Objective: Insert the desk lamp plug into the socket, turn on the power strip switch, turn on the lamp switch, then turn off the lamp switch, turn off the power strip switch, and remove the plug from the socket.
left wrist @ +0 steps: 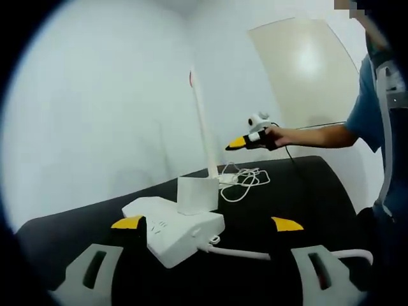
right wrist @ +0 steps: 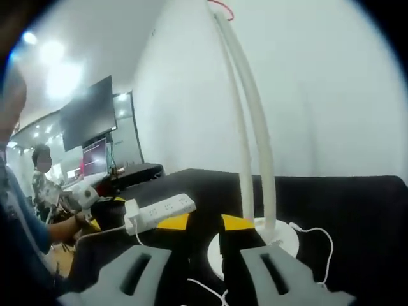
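- Left gripper (left wrist: 207, 224): jaws spread wide, holding nothing; the power strip (left wrist: 175, 229) lies between its yellow tips, on the black table (left wrist: 306, 191).
- Right gripper (right wrist: 205, 223): jaws a little apart, empty, just before the lamp base (right wrist: 280, 239).
- Desk lamp (right wrist: 252, 121): upright white stem.
- Cord (left wrist: 245, 178): coiled beyond the strip.

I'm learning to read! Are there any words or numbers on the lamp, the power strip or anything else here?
None can be read.
Power strip: small marks by the sockets, too blurred to read.
Desk lamp: a red mark at the top, no letters I can make out.
Dark screen in the right gripper view: nothing readable.
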